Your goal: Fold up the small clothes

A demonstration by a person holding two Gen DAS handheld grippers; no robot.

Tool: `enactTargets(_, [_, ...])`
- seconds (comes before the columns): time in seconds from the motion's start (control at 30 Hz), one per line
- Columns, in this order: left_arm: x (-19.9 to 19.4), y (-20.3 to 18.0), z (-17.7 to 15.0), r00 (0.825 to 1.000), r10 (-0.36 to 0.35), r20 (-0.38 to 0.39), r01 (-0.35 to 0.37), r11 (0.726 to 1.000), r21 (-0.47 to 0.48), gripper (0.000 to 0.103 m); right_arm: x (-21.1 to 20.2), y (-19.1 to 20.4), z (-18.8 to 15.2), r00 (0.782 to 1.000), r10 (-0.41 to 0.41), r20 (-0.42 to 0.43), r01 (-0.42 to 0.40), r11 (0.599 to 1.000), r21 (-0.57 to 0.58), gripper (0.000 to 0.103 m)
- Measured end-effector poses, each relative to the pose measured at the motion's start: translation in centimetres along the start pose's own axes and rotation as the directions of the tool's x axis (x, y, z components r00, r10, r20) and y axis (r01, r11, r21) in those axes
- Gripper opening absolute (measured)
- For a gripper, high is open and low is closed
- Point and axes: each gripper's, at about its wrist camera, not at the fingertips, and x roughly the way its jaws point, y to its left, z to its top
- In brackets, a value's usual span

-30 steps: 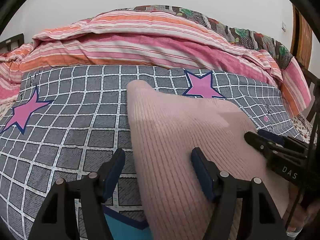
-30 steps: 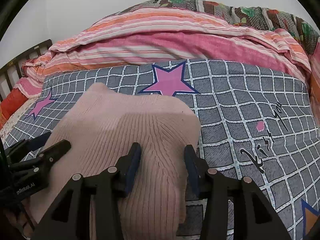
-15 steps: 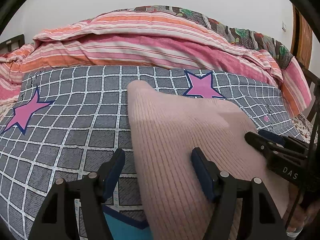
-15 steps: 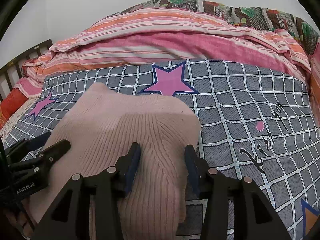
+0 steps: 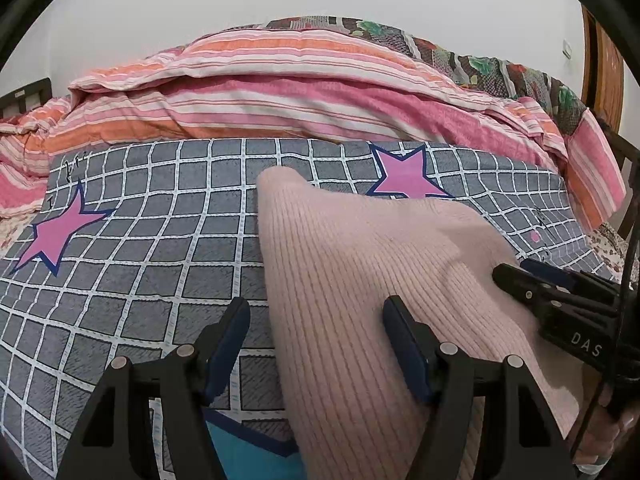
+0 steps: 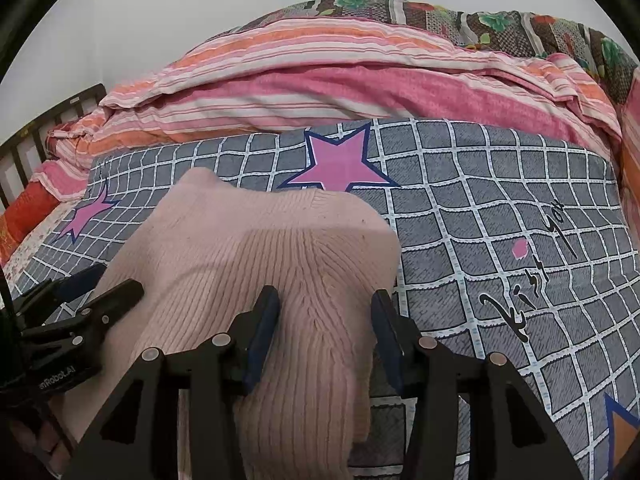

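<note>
Low, level – both claws gaping: left claw (image 5: 316, 336), right claw (image 6: 326, 326) astride pink knit (image 6: 256, 264)

The knitted garment (image 5: 360, 280) lies on the checked bedsheet (image 5: 140, 240), with the heaped striped quilt (image 5: 280, 92) behind it. The left gripper (image 5: 316, 344) straddles the garment's left edge. The right gripper (image 6: 324, 332) sits over its right part.

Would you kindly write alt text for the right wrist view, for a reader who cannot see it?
The right tool straddles a bunched edge of a pink ribbed knit garment lying on a grey grid bedsheet with pink stars. The left tool reaches in from the left; a striped quilt is piled behind.
</note>
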Motion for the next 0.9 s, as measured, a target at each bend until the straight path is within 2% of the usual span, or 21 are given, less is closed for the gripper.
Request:
enactTargets(0.6, [-0.6, 0.3, -0.3, 0.999, -0.032, 0.008, 0.032, 0.999, -0.022, 0.068, -1.0, -0.5, -0.3, 1.0, 0.018, 0.011, -0.018, 1.0, -0.004, 0.05])
enactTargets(0.77, [-1.3, 0.7, -0.7, 0.998, -0.067, 0.013, 0.068, 0.997, -0.043, 0.067, -1.2, -0.5, -0.6, 1.0, 0.011, 0.009, -0.012, 1.0, 0.014, 0.047])
enactTargets(0.9, [-1.9, 0.9, -1.1, 0.996, -0.088, 0.023, 0.089, 0.994, -0.064, 0.067, -1.4, -1.2, -0.9, 0.999, 0.044, 0.006, -0.045, 0.997, 0.065, 0.044])
